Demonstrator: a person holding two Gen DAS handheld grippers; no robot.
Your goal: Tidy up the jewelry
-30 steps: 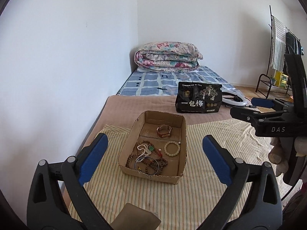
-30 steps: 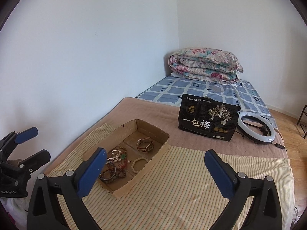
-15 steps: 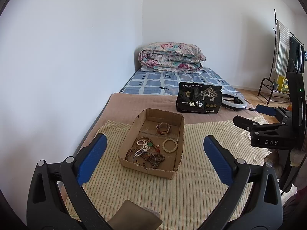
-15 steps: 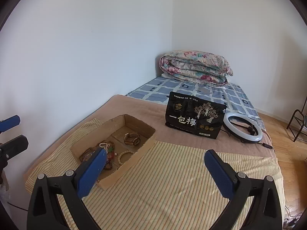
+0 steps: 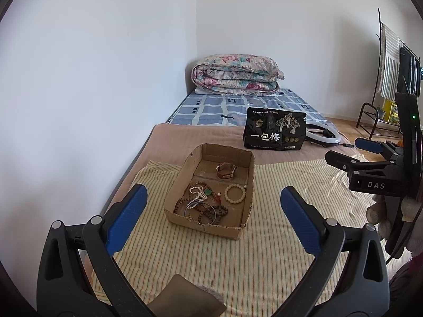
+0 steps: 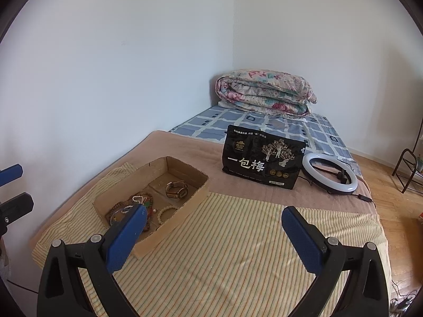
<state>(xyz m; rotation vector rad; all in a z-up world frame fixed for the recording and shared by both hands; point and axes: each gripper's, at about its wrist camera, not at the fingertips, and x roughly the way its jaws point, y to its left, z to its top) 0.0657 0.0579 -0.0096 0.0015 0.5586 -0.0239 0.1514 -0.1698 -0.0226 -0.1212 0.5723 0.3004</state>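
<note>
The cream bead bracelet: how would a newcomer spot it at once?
On the striped cloth sits an open cardboard box. The cream bead bracelet lies alone by its right wall, nearer than the brown watch. Its pale, even beads set it apart from the dark tangle beside it.

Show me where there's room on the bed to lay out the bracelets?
The striped cloth is bare right of the cardboard box, up to the black bag. Inside the box, the near end is crowded with beads; only the watch sits behind.

Right gripper (image 6: 214,229) swung back left: cardboard box (image 6: 197,198) now lower left, partly behind its left finger.
</note>
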